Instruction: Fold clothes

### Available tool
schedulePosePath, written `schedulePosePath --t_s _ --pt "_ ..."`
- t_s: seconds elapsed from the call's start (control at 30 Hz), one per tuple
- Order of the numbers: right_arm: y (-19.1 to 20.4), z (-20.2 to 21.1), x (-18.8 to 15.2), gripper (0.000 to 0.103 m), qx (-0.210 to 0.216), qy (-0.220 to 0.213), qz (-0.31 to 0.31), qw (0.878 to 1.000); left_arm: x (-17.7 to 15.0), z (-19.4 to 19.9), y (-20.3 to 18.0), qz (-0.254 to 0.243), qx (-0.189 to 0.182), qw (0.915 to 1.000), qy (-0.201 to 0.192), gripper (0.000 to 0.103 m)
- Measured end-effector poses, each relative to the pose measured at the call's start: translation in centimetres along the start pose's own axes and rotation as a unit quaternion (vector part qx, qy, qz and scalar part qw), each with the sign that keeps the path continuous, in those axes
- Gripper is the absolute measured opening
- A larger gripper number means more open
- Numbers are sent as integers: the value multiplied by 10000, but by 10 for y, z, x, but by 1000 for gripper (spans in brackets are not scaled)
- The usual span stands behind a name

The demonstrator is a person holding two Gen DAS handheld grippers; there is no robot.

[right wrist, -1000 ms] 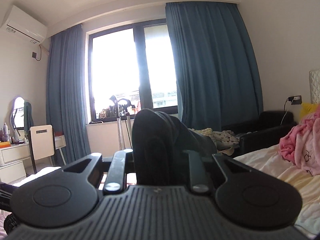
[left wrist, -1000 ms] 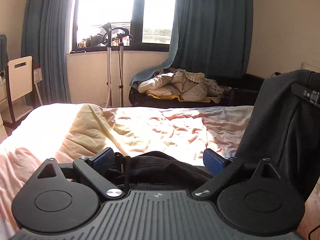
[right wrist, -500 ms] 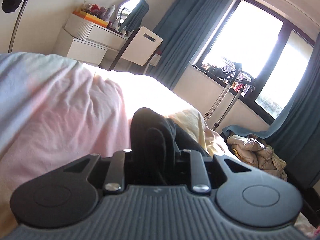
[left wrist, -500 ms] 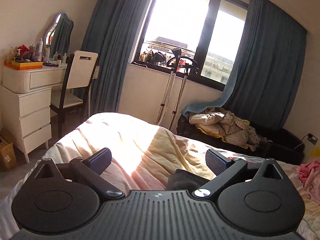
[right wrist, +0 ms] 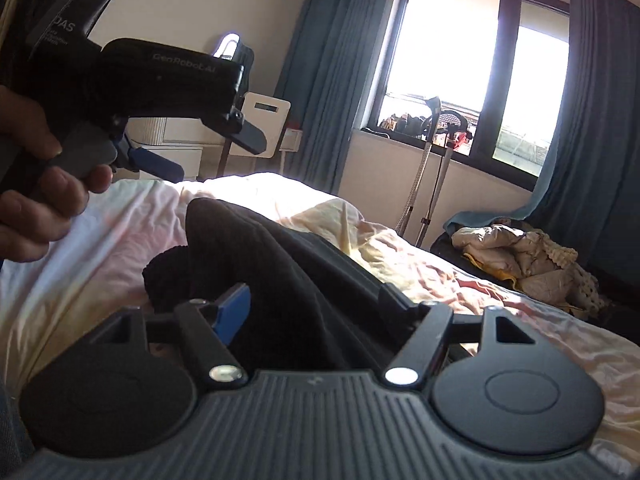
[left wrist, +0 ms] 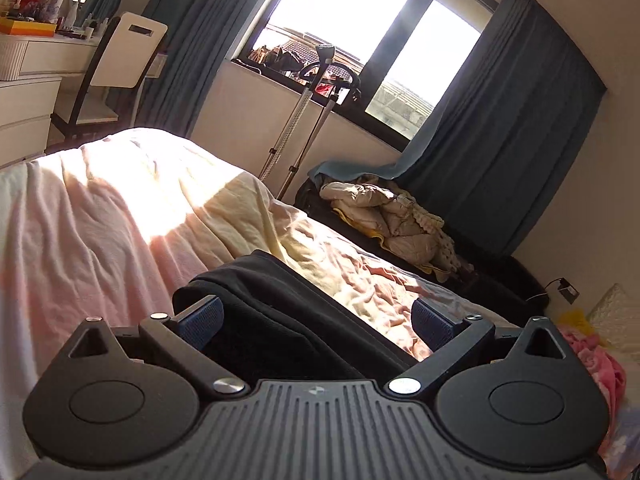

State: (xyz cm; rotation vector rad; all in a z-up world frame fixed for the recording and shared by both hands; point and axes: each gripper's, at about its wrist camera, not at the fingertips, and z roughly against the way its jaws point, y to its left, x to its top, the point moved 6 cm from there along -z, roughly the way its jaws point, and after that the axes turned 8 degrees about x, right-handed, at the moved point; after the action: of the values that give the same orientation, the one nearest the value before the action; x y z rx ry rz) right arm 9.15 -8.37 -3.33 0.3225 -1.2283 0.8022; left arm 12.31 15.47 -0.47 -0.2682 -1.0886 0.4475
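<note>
Sunlit pink bedsheet [left wrist: 100, 240] carries the black garment [right wrist: 288, 276], laid flat for folding. My right gripper [right wrist: 316, 308] is opening off it; my left gripper [left wrist: 316, 320], at ten o'clock, gapes empty.

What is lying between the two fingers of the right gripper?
In the right wrist view, the black garment lies on the bed between the opening jaws of the right gripper.
</note>
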Motion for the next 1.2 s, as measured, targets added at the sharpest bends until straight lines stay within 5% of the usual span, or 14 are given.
schedulePosePath --t_s 0.2,0.33,0.4,0.5,0.6,0.67,0.73,1.07,1.2 --pt "-38 28 -53 71 -488 233 -981 9937 -39 -27 -13 53 -165 9990 416 101" --pt "-39 -14 -61 66 -381 389 -1055 9929 -41 -35 -5 326 -360 9978 441 101" --pt "-37 -33 -64 64 -312 481 -932 9940 -48 -46 -1 806 -709 9916 718 102" --pt "-36 -54 -76 65 -115 682 -943 9931 -65 -63 3 1625 -1280 9711 1193 101" --pt "-29 -56 -84 59 -39 789 -703 9944 -72 -71 2 1589 -1318 9702 1264 101" --pt "-26 -49 -76 21 -193 706 -533 9959 -74 -77 3 1587 -1325 9699 1288 101" --pt "-25 -41 -66 11 -383 579 -434 9966 -76 -79 6 1666 -1361 9679 1300 101" --pt "-27 -4 -47 9 -927 317 -331 9946 -90 -62 19 1944 -1607 9568 1445 100" --pt "-31 -7 -50 9 -915 389 -447 9940 -105 -33 -3 987 -2138 9602 1500 101"
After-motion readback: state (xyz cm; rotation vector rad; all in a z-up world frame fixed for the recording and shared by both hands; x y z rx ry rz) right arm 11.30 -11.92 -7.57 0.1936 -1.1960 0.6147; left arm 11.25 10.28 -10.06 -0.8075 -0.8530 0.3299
